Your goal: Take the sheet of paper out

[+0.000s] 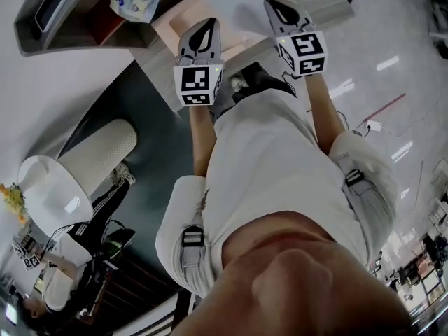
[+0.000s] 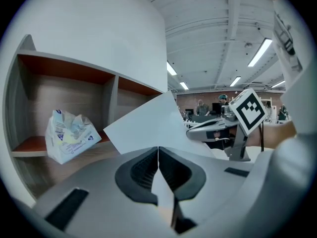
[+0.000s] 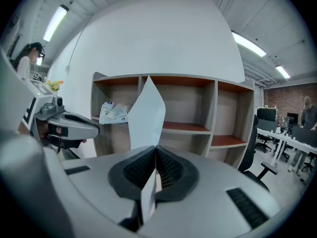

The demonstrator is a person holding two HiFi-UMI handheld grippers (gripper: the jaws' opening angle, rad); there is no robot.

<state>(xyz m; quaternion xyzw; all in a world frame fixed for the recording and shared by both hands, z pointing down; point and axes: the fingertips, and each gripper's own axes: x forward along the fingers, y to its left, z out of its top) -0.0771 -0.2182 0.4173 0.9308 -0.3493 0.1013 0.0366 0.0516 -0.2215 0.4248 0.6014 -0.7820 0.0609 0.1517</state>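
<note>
The paper (image 2: pixel 148 125) is held in the air in front of the shelf (image 3: pixel 184 128), with the left gripper (image 2: pixel 158 151) and right gripper (image 3: pixel 156 151) jaws each clenched on an edge, and a crumpled bag (image 2: pixel 70 135) lies in the shelf's left compartment.

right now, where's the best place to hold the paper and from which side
By an edge, coming in edge-on so the sheet slips between the jaws. The paper is thin and flat, with nothing else to pinch. The left gripper and right gripper are each shut on an edge, apart from each other, which likely keeps it spread.
</note>
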